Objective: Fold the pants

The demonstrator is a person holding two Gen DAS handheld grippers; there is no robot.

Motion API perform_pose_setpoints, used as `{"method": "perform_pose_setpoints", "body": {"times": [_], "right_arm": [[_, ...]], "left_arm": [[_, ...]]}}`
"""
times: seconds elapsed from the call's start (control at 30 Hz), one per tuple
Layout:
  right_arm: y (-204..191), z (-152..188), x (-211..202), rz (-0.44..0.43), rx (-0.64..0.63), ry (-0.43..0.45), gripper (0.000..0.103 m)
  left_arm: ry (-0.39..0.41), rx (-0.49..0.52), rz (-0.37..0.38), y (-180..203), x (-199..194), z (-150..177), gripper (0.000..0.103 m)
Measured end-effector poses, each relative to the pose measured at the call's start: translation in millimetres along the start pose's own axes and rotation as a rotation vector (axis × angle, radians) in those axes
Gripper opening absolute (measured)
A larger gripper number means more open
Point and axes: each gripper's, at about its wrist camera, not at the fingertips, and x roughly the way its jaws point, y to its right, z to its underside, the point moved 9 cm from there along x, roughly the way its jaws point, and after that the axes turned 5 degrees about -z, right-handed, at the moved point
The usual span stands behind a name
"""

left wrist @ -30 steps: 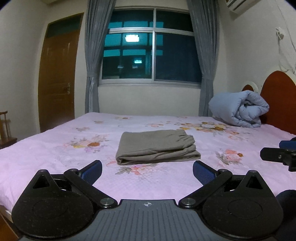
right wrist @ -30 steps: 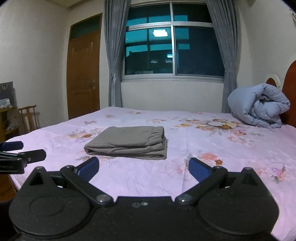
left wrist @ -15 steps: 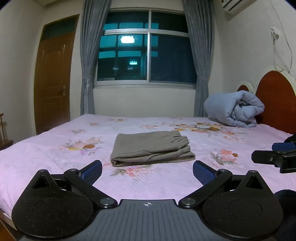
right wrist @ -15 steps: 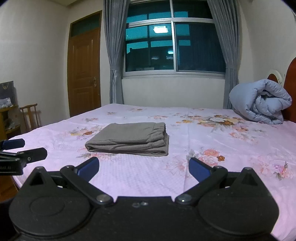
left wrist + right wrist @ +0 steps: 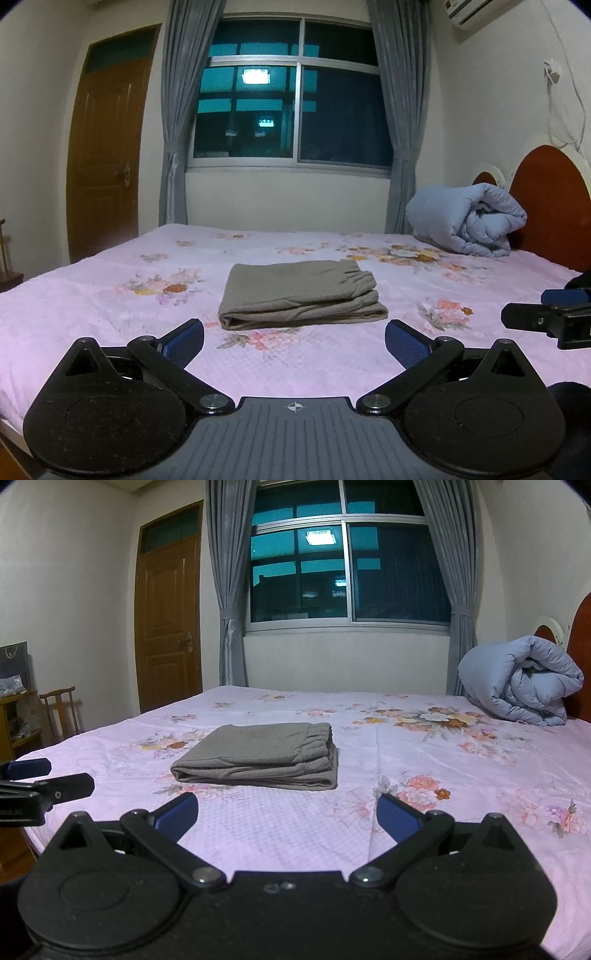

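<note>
The grey-brown pants (image 5: 301,293) lie folded in a flat stack on the pink floral bed sheet (image 5: 110,314); they also show in the right wrist view (image 5: 258,757). My left gripper (image 5: 294,339) is open and empty, held back from the pants above the near part of the bed. My right gripper (image 5: 287,814) is open and empty, also short of the pants. The right gripper's fingers show at the right edge of the left wrist view (image 5: 546,319); the left gripper's fingers show at the left edge of the right wrist view (image 5: 48,786).
A rolled blue quilt (image 5: 467,221) lies at the far right by the red headboard (image 5: 546,206). A window with grey curtains (image 5: 291,107) and a wooden door (image 5: 107,147) are behind the bed. A chair (image 5: 61,710) stands at the left.
Both grippers have drawn slightly back and tilted up, so the pants sit a little lower and farther in both views. The pants have not moved. Both grippers stay open.
</note>
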Motion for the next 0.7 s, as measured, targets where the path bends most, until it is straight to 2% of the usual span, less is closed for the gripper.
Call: {"method": "perform_pose_setpoints", "body": {"times": [0.7], "right_arm": [[0.7,-0.8,0.3,0.000,0.003,0.000,0.097]], "left_arm": [[0.014,0.007,0.005,3.2,-2.8,0.7,0.103]]}}
